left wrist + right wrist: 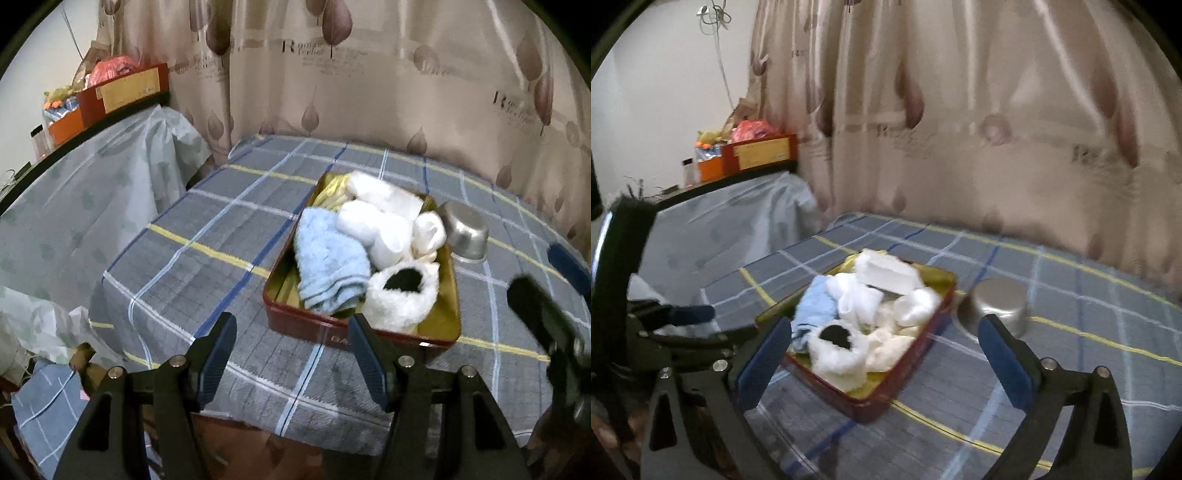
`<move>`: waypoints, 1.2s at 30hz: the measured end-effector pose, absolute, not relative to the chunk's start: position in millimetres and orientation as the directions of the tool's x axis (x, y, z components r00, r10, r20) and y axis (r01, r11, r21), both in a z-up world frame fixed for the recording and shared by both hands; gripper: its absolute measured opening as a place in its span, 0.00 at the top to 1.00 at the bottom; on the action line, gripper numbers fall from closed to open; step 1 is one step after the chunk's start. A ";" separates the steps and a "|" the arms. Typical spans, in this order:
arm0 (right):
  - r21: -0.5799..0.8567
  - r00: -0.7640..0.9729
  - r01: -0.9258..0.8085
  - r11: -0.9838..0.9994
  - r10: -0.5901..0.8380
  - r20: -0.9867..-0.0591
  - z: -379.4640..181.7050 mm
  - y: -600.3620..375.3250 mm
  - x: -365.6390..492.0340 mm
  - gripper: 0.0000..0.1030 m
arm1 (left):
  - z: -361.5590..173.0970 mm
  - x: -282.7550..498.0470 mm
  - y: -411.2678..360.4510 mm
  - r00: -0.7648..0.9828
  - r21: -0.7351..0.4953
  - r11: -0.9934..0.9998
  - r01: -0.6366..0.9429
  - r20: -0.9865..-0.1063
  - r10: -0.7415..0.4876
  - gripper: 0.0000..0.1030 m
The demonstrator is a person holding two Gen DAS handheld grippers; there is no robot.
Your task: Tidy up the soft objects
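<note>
Tin (306, 325) on plaid cloth (207, 266) holds blue towel (328, 266) and white soft items (388, 229); steel bowl (465, 232) just right. Left gripper (291, 328) and right gripper (882, 343) both spread wide, gripping nothing, near side of tin.

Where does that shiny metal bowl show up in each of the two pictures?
Left wrist view: the metal bowl lies upside down right of centre, beside the far right corner of the red tin.
Right wrist view: the metal bowl sits just right of centre, again right of the red tin.
Shared landmark: the fluffy white item with a black opening in the tin.
</note>
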State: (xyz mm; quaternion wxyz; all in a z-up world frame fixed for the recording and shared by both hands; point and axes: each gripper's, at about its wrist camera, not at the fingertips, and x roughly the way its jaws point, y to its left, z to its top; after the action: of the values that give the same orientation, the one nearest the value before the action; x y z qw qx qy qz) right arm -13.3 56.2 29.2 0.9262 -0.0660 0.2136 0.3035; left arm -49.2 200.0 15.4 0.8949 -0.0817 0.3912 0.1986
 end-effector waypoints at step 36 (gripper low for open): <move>-0.132 0.848 -0.439 0.889 0.361 -0.388 45.0 51.5 -54.0 0.01 | 40.8 -73.6 184.3 0.742 -0.010 0.922 -0.386 -0.598 0.304 0.37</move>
State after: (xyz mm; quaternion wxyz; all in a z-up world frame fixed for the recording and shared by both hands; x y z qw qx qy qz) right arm -54.0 51.5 45.0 0.9551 -0.1082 0.1793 0.2094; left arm -73.6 184.3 40.8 0.9308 -0.0668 0.3079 0.1855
